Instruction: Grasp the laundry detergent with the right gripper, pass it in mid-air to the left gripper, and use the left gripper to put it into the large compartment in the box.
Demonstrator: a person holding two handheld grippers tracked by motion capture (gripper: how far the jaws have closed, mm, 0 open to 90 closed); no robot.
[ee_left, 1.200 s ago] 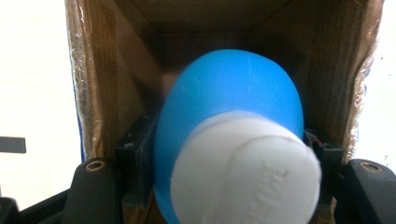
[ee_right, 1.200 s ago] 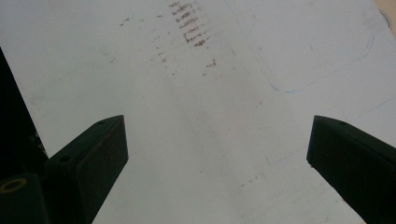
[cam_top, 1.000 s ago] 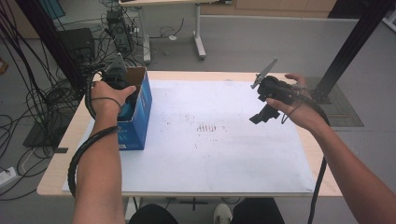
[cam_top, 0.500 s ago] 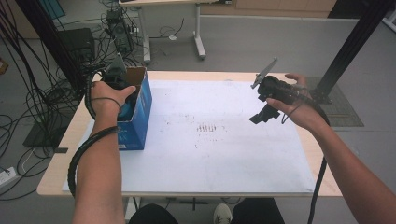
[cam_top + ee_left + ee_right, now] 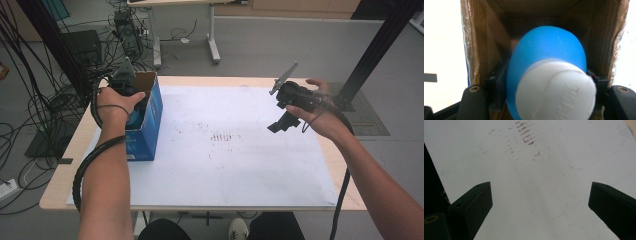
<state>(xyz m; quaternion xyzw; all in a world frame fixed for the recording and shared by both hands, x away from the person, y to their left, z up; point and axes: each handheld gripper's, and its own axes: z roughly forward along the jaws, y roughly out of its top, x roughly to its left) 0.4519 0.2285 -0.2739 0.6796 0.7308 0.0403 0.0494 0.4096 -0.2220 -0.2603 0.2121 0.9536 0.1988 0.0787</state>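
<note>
So we've got the left tongs (image 5: 544,100) clamped on the blue bottle with the white cap (image 5: 549,75), down inside the cardboard box (image 5: 145,120) at the table's (image 5: 60,190) left edge. Right tongs (image 5: 540,207) hang wide open, holding nothing. Looks like the bottle isn't out yet.

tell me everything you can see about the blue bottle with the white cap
The blue bottle looks like smooth, matte plastic with a rounded shoulder and a wide white cap bearing faint raised lettering, too blurred to read. It points cap-first at the left gripper's camera, its body reaching into the open cardboard box. The left gripper is shut on it, black fingers pressing its sides just behind the cap. From the high view, hand and box wall hide most of it.
</note>
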